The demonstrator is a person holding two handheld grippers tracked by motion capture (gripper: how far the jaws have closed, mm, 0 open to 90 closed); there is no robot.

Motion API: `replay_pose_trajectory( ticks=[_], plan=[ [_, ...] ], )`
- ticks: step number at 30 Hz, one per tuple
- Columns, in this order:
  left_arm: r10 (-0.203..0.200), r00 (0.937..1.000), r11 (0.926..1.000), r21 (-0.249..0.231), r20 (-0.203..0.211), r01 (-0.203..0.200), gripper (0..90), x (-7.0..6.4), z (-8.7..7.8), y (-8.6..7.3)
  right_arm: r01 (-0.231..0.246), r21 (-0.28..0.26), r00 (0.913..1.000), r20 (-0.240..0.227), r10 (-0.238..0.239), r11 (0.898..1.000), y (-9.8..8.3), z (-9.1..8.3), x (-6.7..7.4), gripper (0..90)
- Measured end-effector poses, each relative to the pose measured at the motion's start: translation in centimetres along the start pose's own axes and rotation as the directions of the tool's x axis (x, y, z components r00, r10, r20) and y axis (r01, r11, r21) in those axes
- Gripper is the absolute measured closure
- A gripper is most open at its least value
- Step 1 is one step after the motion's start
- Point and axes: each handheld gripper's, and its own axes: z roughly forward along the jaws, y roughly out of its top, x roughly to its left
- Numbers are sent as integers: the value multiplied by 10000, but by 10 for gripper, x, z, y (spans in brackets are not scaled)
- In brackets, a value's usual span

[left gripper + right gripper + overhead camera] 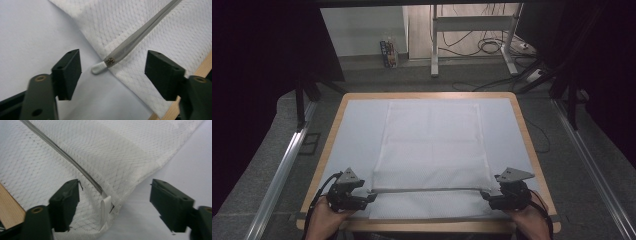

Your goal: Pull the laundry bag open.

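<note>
The bench (337,117), covered in a pale sheet, carries everything ahead of me. Spread on it, reaching away from both my tools, is a white mesh laundry bag (432,145), flat and roughly squared to the bench edges. Its near part lies between my two hands, with the far edge well beyond them.

Across the bag, running from one tool to the other, is its grey zipper (427,189). In the left gripper view the zipper's white end cap (98,67) lies on the sheet in the gap between my fingers, touching neither. In the right gripper view a small white fabric tab (105,206) at the bag's corner sits just beside the near finger, also untouched.

My left gripper (371,196) has its fingers spread apart on nothing. My right gripper (484,194) likewise stands apart, empty.

I judge this as a release: the bag is laid out with the zipper line pulled straight, and both corners lie free. Next I would lift both tools clear without snagging the mesh, or, if folding follows, close again on the near corners squarely so the thin net does not slip.
</note>
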Motion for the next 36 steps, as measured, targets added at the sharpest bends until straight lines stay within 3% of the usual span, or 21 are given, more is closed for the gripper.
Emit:
replay_pose_trajectory(
  ticks=[6,12,18,23,27,31,36],
  plan=[
    [63,9998,9984,-565,-209,-74,184,-4,-8,0,-82,-273,9999,-67,81,9996,0,-5,0,144],
    [-62,9989,9966,-829,-456,24,110,-6,-16,-5,-46,-429,9999,-147,40,9991,0,-11,2,94],
    [-515,9960,9904,-1315,-723,417,59,-2,-28,-13,-83,-506,9999,-135,76,9987,-3,-16,1,68],
    [-955,9898,9847,-1555,-1055,785,32,3,-35,-21,-166,-438,9999,-15,166,9989,-9,-21,-2,48],
    [-1146,9860,9823,-1619,-1213,942,25,8,-37,-27,-281,-423,9995,146,288,9987,-15,-24,-6,36],
    [-1128,9830,9851,-1452,-1447,917,16,12,-35,-33,-441,-414,9986,284,453,9982,-21,-27,-10,30],
    [-685,9750,9934,-1041,-2116,472,6,13,-26,-39,-675,-260,9967,424,685,9974,-30,-26,-17,28]
  ],
)
